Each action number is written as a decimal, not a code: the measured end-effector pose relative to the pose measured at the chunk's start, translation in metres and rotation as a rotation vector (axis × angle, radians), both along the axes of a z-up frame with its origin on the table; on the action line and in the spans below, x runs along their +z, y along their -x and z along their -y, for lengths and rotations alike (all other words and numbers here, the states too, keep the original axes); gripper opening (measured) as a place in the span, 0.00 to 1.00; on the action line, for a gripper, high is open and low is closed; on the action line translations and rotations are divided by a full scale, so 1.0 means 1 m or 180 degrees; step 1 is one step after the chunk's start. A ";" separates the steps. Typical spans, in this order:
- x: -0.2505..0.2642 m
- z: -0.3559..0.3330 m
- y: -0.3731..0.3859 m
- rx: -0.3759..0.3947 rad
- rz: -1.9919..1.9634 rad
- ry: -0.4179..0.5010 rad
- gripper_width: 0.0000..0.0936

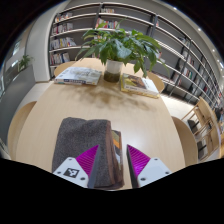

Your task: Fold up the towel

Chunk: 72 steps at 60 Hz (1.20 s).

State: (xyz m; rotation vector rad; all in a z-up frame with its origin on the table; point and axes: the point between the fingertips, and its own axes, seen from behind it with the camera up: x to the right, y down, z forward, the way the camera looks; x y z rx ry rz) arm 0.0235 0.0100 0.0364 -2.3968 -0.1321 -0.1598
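Observation:
A grey-brown towel (84, 140) lies folded in a rough rectangle on the near part of the round wooden table (150, 115). My gripper (112, 165) is low over the towel's near right corner. Its fingers are open. The left finger's magenta pad (88, 158) is over the towel, and the right finger's pad (137, 160) is just off the towel's right edge, over bare table. The towel's right edge strip lies between the fingers, resting on the table, with a gap to the right pad. The towel's near edge is hidden behind the fingers.
A potted plant (118, 45) stands at the table's far side, with an open magazine (80, 74) to its left and a book (138, 85) to its right. Bookshelves (175, 45) line the back wall. Wooden chairs (207, 125) stand to the right.

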 end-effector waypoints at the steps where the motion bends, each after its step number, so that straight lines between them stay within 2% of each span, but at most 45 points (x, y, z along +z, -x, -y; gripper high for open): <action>1: 0.003 0.001 0.000 0.0001 0.0002 -0.0003 0.59; 5: 0.021 0.007 0.000 0.0040 -0.0100 -0.0040 0.68; 12: 0.071 0.017 -0.004 0.0077 -0.0131 -0.0305 0.71; 22: 0.153 0.046 -0.018 -0.0059 -0.0176 -0.0684 0.74; 31: 0.199 0.079 -0.013 -0.0104 -0.0363 -0.0969 0.74; 47: 0.208 0.160 -0.013 -0.0287 -0.0437 -0.1091 0.74; 53: 0.199 0.188 -0.010 -0.0273 -0.0434 -0.1045 0.74; 72: 0.211 0.222 -0.002 -0.0299 -0.0443 -0.1116 0.74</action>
